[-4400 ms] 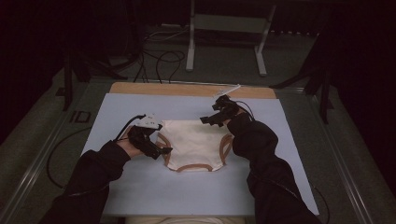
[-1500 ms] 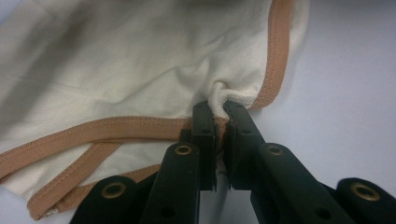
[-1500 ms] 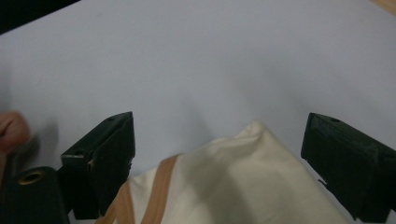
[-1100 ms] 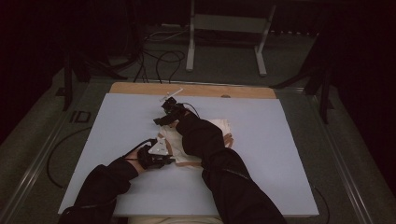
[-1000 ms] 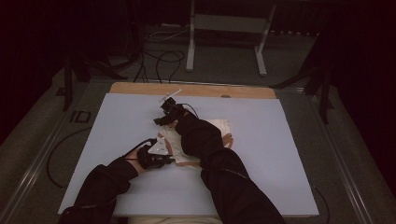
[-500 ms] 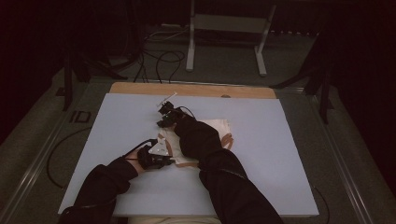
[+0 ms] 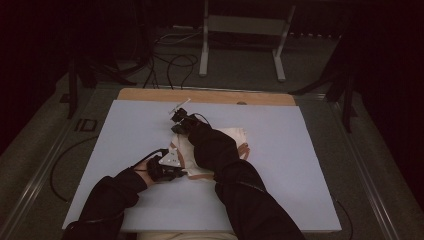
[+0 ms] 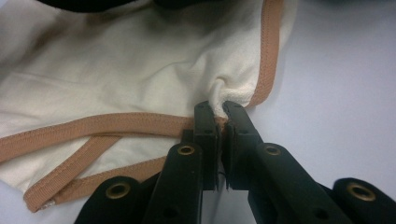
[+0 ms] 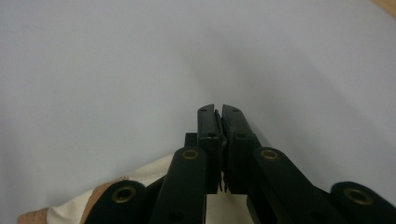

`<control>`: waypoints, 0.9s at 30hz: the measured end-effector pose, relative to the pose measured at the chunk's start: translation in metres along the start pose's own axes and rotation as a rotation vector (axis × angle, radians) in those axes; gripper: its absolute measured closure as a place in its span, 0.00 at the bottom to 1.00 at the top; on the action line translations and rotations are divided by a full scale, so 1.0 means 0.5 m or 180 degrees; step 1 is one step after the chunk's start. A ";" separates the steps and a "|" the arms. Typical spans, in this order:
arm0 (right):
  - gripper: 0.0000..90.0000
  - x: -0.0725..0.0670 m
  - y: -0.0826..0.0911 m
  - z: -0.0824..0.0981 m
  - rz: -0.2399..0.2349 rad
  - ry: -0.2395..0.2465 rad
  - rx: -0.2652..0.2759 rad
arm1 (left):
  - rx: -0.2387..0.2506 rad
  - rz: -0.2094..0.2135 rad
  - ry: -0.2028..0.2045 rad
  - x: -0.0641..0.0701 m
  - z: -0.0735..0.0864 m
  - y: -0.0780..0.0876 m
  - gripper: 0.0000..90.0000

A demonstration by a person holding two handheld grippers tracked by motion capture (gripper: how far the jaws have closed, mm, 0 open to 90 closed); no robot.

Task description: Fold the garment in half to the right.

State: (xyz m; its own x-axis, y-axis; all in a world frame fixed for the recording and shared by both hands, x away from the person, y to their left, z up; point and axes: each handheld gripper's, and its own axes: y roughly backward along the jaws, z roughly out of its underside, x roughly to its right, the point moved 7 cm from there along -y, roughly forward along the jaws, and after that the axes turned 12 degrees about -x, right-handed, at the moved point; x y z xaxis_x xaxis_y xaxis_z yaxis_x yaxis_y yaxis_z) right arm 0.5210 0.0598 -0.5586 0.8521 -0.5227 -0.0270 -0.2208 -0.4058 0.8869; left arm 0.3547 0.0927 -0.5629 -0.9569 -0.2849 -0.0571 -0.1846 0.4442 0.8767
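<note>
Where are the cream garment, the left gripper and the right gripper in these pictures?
cream garment (image 8: 140, 84), left gripper view, on its plain cream cloth.
left gripper (image 8: 220, 108), left gripper view, between its jaw tips, shut on the hem.
right gripper (image 9: 218, 110), right gripper view, between its shut jaw tips.

Right claw (image 9: 219, 109): black jaws just closed together, nothing between the tips. Cream garment (image 9: 140, 184) with tan trim at lower left, beneath jaws. Pale blue table (image 9: 140, 60) beyond
</note>
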 end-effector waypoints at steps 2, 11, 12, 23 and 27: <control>0.97 0.000 0.003 0.000 0.0002 0.0021 0.0020 | -0.0011 -0.0009 -0.0012 0.000 0.000 0.001 0.96; 0.97 0.003 0.055 0.005 -0.0022 0.0036 0.0200 | -0.0025 -0.0007 -0.0052 0.007 -0.012 0.009 0.96; 0.97 0.003 0.058 0.006 -0.0020 0.0040 0.0203 | -0.0040 -0.0009 -0.0079 0.008 -0.014 0.010 0.96; 0.98 0.010 0.095 0.024 0.0014 0.0048 0.0285 | -0.0059 0.0024 -0.0155 0.011 -0.035 0.021 0.96; 0.98 0.012 0.109 0.032 0.0019 0.0024 0.0306 | -0.0069 0.0020 -0.0194 0.013 -0.043 0.026 0.96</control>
State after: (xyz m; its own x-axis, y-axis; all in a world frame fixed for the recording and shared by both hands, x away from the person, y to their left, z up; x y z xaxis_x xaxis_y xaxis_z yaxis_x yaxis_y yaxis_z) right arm 0.5066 0.0223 -0.5177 0.8541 -0.5198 -0.0182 -0.2700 -0.4730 0.8387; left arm 0.3511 0.0784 -0.5416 -0.9700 -0.2297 -0.0800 -0.1743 0.4271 0.8873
